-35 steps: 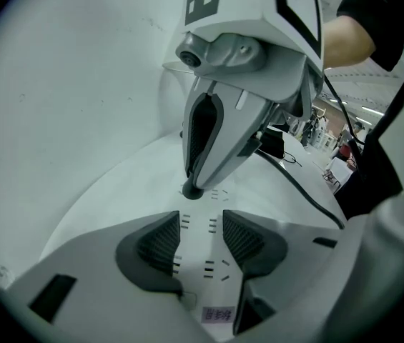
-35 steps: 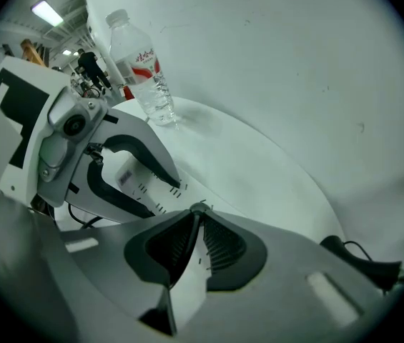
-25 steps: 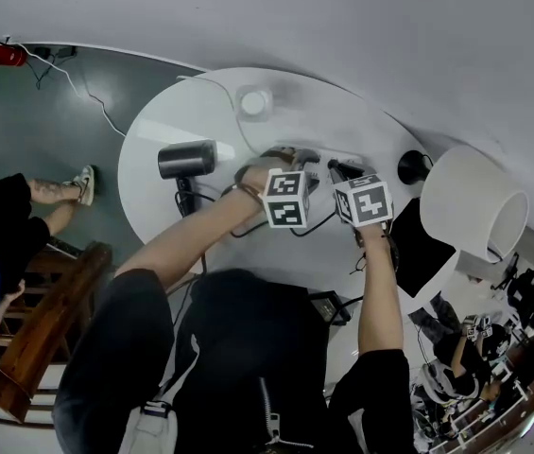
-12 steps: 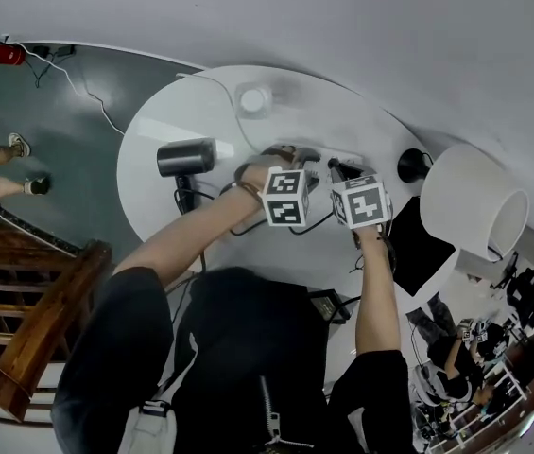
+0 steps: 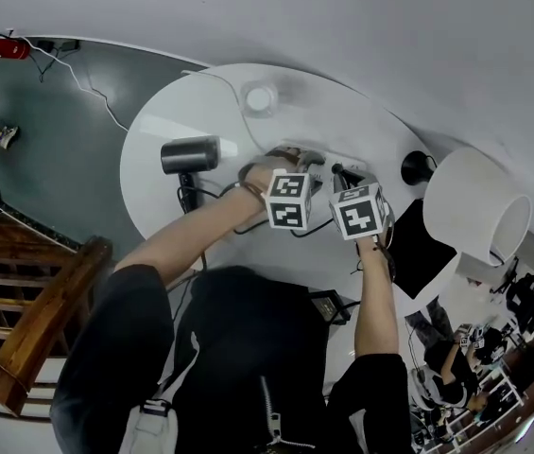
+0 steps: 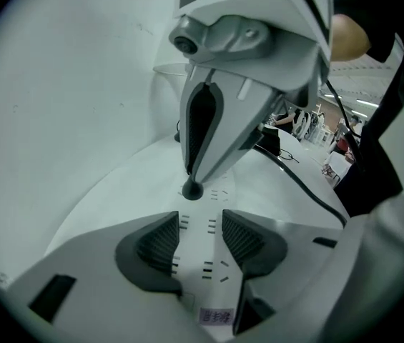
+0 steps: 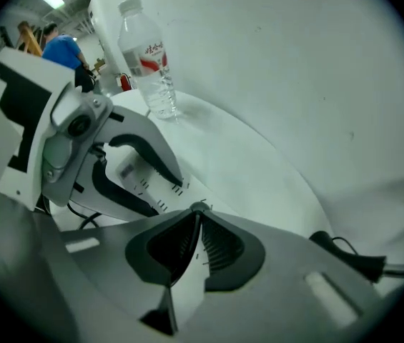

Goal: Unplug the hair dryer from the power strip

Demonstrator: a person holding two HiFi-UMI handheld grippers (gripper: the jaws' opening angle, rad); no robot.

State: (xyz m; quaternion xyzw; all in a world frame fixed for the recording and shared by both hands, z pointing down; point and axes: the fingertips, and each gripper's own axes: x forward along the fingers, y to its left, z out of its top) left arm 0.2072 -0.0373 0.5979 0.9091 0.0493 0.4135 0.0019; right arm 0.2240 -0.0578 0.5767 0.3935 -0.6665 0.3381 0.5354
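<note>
Dark grey hair dryer (image 5: 189, 155) left of centre; its small black plug (image 6: 191, 190) in white plastic power strip (image 6: 200, 256), mid-frame. Jaws: right gripper (image 7: 197, 211) pinched on plug, left gripper (image 6: 200, 224) spread astride strip. Plug likely stiff, small, tight: grip body, not cord

No wording is coming through legibly. The water bottle (image 7: 159, 91) is wearing a red-and-white label (image 7: 151, 53) with print too small to read, and the power strip (image 6: 200, 259) is carrying a small sticker (image 6: 218, 315) whose purplish marks are blurring out.
</note>
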